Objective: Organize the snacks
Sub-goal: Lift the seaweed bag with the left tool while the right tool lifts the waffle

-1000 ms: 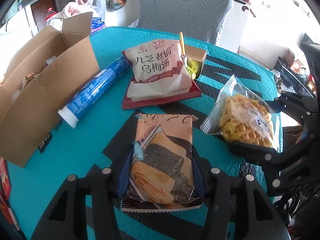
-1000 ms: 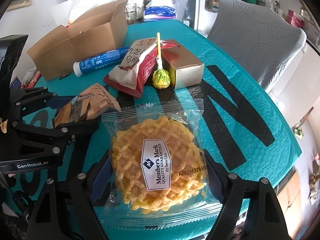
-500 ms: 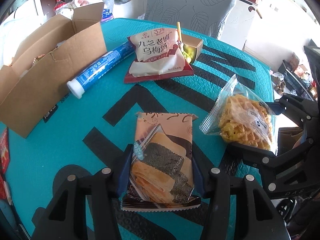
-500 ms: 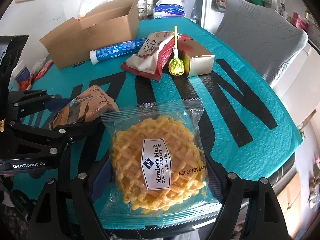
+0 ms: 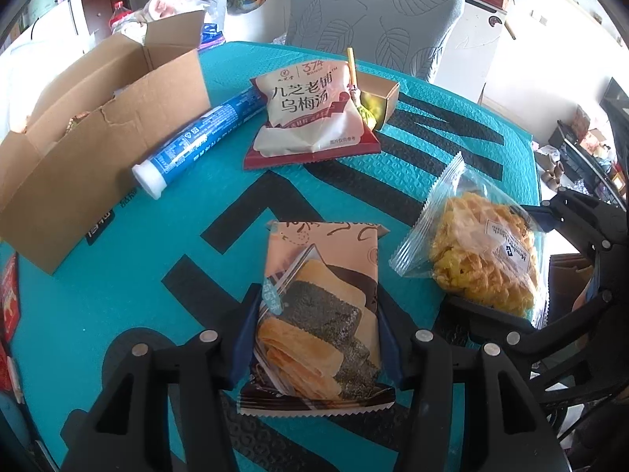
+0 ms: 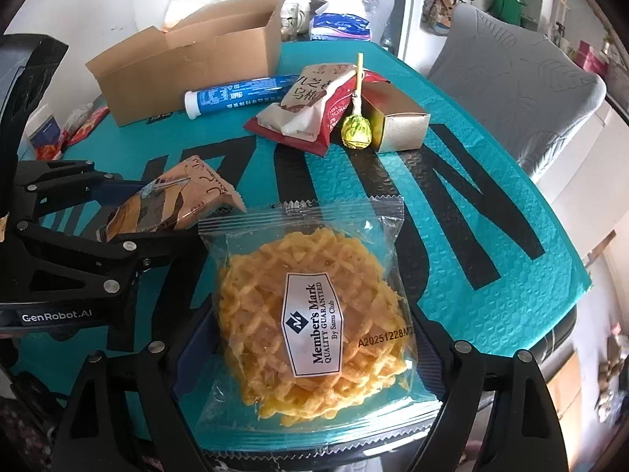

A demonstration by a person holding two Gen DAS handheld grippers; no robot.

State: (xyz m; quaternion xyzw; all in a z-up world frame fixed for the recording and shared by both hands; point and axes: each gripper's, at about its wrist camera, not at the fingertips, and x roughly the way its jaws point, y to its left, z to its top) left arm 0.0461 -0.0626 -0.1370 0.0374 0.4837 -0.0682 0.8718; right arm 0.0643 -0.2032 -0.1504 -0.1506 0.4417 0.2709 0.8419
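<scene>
The left tongs (image 5: 314, 338) are closed on a seaweed-roll snack packet (image 5: 320, 306); the right tongs (image 6: 310, 338) grip a clear waffle-crisp bag (image 6: 310, 306) labelled "Member's Mark Quality Guaranteed By Sams Club", both above the teal bench (image 5: 129, 275). Beyond the packet lie a pouch (image 5: 310, 114) printed "374", a blue tube (image 5: 196, 137) and, farthest, the open cardboard box (image 5: 102, 129). Only the right wrist view shows the lollipop (image 6: 355, 129) fully, and "GenRobot.AI" on the left tongs.

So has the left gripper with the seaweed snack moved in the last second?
Yes. The left gripper has pulled back from the cardboard box, toward the person.
</scene>
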